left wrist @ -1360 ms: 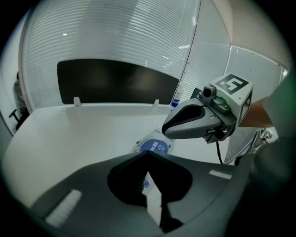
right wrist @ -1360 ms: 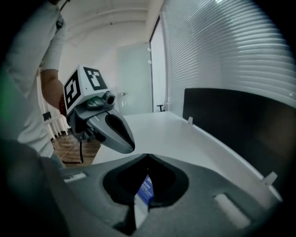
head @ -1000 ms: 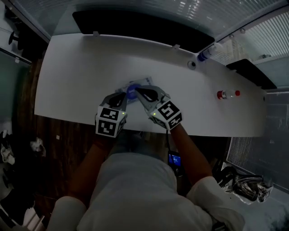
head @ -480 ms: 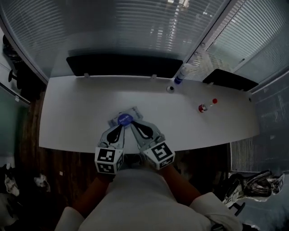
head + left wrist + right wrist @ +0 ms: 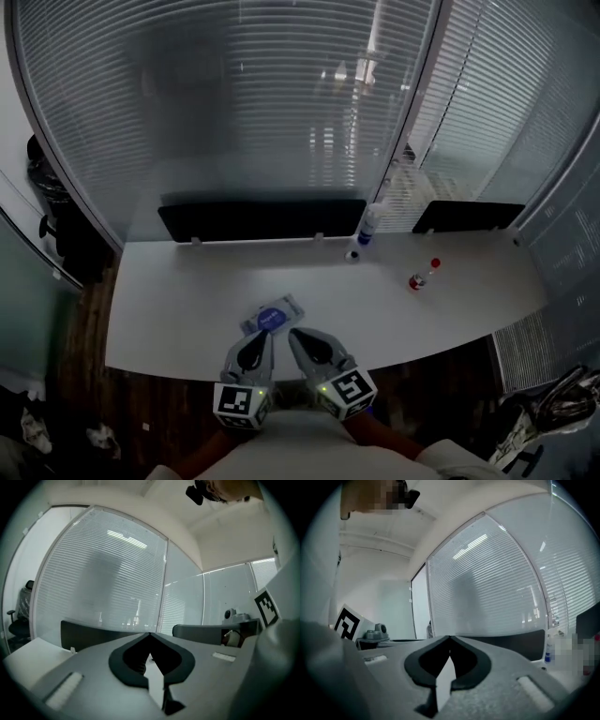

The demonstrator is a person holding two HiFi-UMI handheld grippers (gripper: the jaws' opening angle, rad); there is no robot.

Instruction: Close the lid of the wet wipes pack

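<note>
The wet wipes pack (image 5: 272, 316) lies flat on the white table (image 5: 169, 309), near its front edge, with its round blue lid facing up. My left gripper (image 5: 266, 333) and right gripper (image 5: 292, 332) sit side by side just on the near side of the pack, tips pointing at it and apart from it. Both are shut with nothing between the jaws. In the left gripper view the left gripper (image 5: 150, 634) has its tips meeting, and in the right gripper view the right gripper (image 5: 450, 637) does too. Neither gripper view shows the pack.
A clear bottle with a blue cap (image 5: 370, 225) and a small round cap (image 5: 352, 255) stand at the table's far edge. A small red-capped bottle (image 5: 422, 277) lies to the right. Two dark panels (image 5: 262, 219) (image 5: 464, 217) stand behind the table, before a wall of blinds.
Both grippers have drawn back from the pack toward the table's near edge. The head view has tilted up, so the table and pack sit lower and smaller.
</note>
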